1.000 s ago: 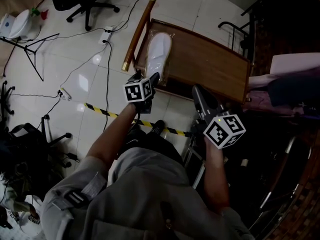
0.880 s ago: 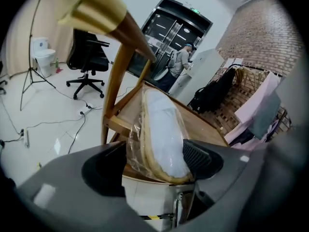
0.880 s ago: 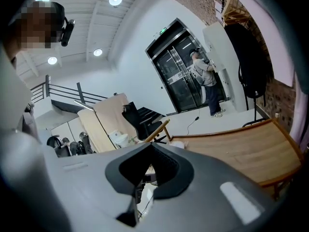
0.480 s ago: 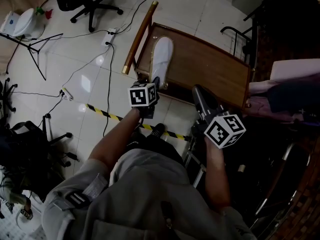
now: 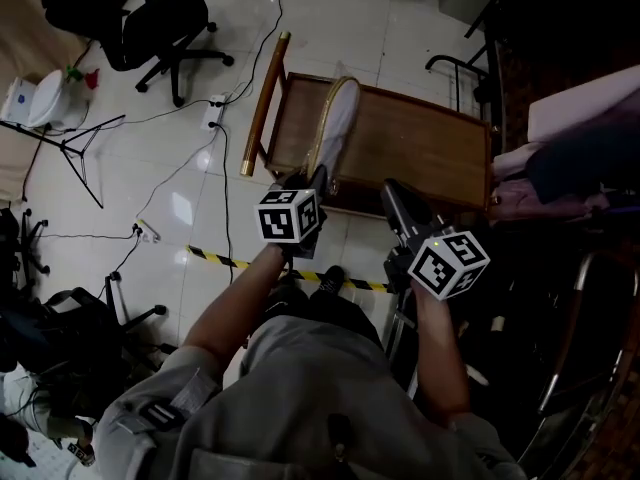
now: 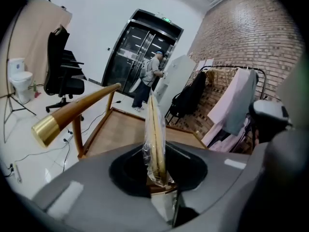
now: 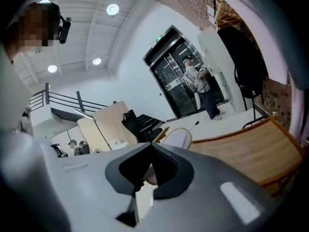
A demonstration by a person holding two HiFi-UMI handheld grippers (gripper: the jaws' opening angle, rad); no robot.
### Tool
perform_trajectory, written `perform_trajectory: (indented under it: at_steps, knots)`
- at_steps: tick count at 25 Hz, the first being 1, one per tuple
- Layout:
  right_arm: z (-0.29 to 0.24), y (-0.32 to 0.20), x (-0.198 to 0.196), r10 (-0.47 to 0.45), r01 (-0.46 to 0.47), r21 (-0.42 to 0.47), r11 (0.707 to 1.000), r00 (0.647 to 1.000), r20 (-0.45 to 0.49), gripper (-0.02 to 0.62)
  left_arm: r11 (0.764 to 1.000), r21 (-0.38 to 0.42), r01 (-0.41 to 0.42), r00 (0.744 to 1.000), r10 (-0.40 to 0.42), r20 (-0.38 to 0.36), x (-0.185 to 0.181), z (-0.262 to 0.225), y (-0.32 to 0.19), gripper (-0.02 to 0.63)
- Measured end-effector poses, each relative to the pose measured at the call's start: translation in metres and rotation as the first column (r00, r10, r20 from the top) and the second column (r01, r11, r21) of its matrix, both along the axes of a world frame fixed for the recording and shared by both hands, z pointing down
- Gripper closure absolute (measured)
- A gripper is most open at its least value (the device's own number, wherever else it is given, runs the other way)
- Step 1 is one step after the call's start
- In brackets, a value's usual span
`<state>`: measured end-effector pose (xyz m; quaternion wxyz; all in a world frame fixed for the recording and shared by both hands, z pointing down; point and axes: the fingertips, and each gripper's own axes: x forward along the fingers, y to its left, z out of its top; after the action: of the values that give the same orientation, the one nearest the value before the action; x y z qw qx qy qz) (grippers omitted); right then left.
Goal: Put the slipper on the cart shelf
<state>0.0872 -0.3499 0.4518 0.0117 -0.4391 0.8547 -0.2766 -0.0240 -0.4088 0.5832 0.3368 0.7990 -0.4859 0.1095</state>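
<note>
**One slipper gripped at the heel, placing yet to be done**

One white slipper (image 5: 338,128), sealed in clear film, is pinched at its near end by the left gripper (image 5: 314,176). The jaws have just been closing and are now pressed onto it. In the left gripper view the slipper (image 6: 154,129) is seen edge-on, standing up from between the jaws with its sole turned sideways. Its far end is pointed ahead of the gripper, over the cart (image 5: 430,158). Whether that far end touches the wooden deck cannot be told.

The grasp is judged to be made and the lift begun. Carrying the slipper to the intended shelf, laying it flat and letting go are judged to be left. Which level of the cart is meant is not shown.

The right gripper (image 5: 397,196) is held just beside the left one, on its right, at the cart's near edge. Its jaws are seen together, with nothing between them.

A wooden rail (image 6: 72,111) with a brass cap is raised to the left of the left gripper, and could be clipped if the slipper is swung that way. Past the rail, an office chair (image 5: 150,18) and loose cables (image 5: 215,178) are seen on the tiled floor. Striped tape (image 5: 225,260) is laid below the grippers. Hanging garments (image 6: 231,100) are ranged to the right of the cart.
</note>
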Motion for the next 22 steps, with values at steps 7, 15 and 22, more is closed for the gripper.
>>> perform_trajectory:
  at_steps: [7, 15, 22]
  knots:
    - [-0.011, 0.019, 0.039, 0.192, -0.192, 0.023, 0.981, 0.981, -0.013, 0.597, 0.978, 0.114, -0.176, 0.98, 0.185, -0.07, 0.046, -0.065, 0.001, 0.534]
    - [-0.043, 0.078, 0.086, 0.499, -0.494, 0.081, 0.865, 0.866, -0.044, 0.597, 0.854, 0.185, -0.487, 0.85, 0.512, -0.126, 0.115, -0.113, 0.048, 0.534]
    - [-0.063, 0.154, 0.111, 0.719, -0.709, 0.132, 0.693, 0.692, -0.058, 0.597, 0.676, 0.183, -0.714, 0.658, 0.737, -0.156, 0.153, -0.12, 0.126, 0.534]
